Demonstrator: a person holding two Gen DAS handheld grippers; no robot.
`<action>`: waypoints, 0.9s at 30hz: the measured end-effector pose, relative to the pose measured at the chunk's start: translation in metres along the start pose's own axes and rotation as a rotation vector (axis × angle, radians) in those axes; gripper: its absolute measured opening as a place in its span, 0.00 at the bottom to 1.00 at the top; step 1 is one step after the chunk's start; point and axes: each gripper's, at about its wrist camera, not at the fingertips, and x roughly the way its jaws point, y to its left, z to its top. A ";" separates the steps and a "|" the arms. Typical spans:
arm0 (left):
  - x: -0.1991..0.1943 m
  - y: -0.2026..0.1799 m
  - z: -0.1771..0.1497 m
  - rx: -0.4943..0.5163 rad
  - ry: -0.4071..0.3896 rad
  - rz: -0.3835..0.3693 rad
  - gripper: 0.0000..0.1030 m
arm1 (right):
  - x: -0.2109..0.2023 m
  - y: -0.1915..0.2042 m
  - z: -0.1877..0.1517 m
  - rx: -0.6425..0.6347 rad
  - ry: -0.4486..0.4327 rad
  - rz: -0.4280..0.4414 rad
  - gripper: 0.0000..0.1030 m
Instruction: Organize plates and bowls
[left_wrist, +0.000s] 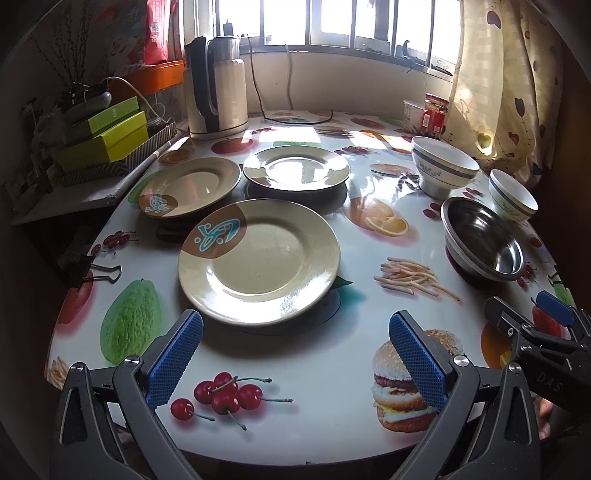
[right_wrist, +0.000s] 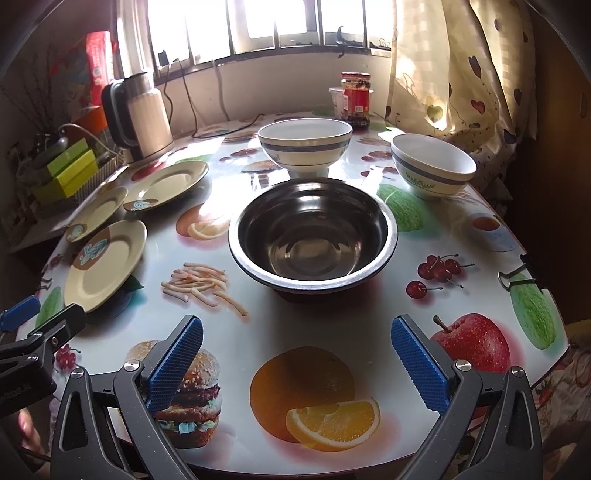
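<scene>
Three beige plates lie apart on the fruit-print table: a near plate (left_wrist: 258, 258), a left plate (left_wrist: 190, 190) and a far plate (left_wrist: 295, 168). A steel bowl (right_wrist: 313, 232) sits mid-table, with a larger white bowl (right_wrist: 304, 144) behind it and a smaller white bowl (right_wrist: 432, 166) to its right. My left gripper (left_wrist: 295, 350) is open and empty, just short of the near plate. My right gripper (right_wrist: 297, 354) is open and empty, just short of the steel bowl. The bowls also show in the left wrist view: the steel bowl (left_wrist: 484, 240), the larger white bowl (left_wrist: 443, 166) and the smaller white bowl (left_wrist: 511, 195).
An electric kettle (left_wrist: 216, 88) with its cord stands at the back left. A red jar (right_wrist: 355, 96) and a white cup (right_wrist: 337, 99) stand at the back by the curtain. Green boxes (left_wrist: 107, 136) sit left of the table. Binder clips (left_wrist: 92, 271) grip the table edge.
</scene>
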 end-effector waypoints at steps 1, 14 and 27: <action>0.000 0.000 0.000 0.000 0.000 -0.001 0.98 | 0.001 -0.001 0.000 0.000 0.000 0.000 1.00; 0.001 0.000 0.001 -0.001 0.001 0.001 0.98 | 0.001 -0.001 0.000 0.000 0.000 0.000 1.00; 0.000 0.001 0.002 -0.003 -0.004 -0.002 0.98 | 0.000 -0.001 0.001 -0.005 -0.007 0.004 1.00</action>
